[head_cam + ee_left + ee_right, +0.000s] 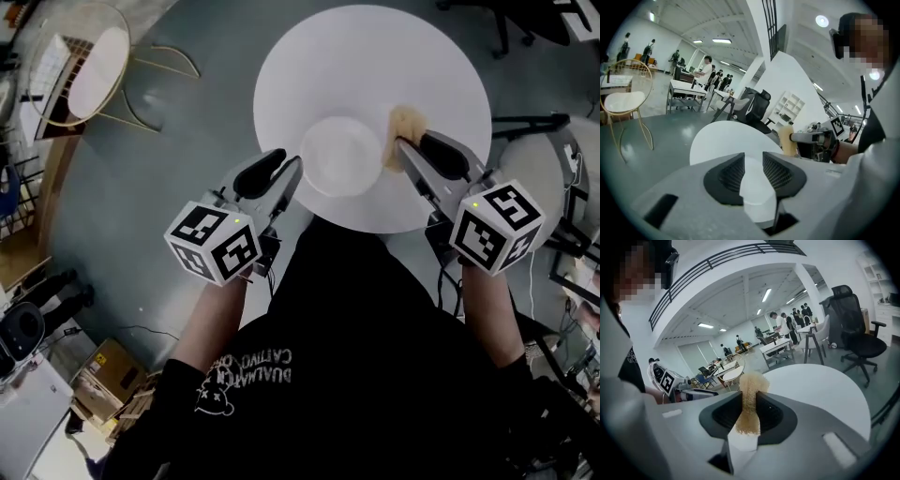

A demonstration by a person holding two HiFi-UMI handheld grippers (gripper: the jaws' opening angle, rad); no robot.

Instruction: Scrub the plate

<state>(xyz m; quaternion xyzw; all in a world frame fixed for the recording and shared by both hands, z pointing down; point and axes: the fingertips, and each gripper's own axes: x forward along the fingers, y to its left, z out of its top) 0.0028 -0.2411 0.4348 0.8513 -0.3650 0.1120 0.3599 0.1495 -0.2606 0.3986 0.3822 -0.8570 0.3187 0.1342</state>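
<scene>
Plate [339, 155] lies flat, face up; left gripper [289, 165] jaws apart, empty; right gripper [411, 142] clamps sponge [405, 125].

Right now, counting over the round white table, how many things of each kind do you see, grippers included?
white plate: 1
tan sponge: 1
grippers: 2, the left gripper and the right gripper
Total: 4
</scene>
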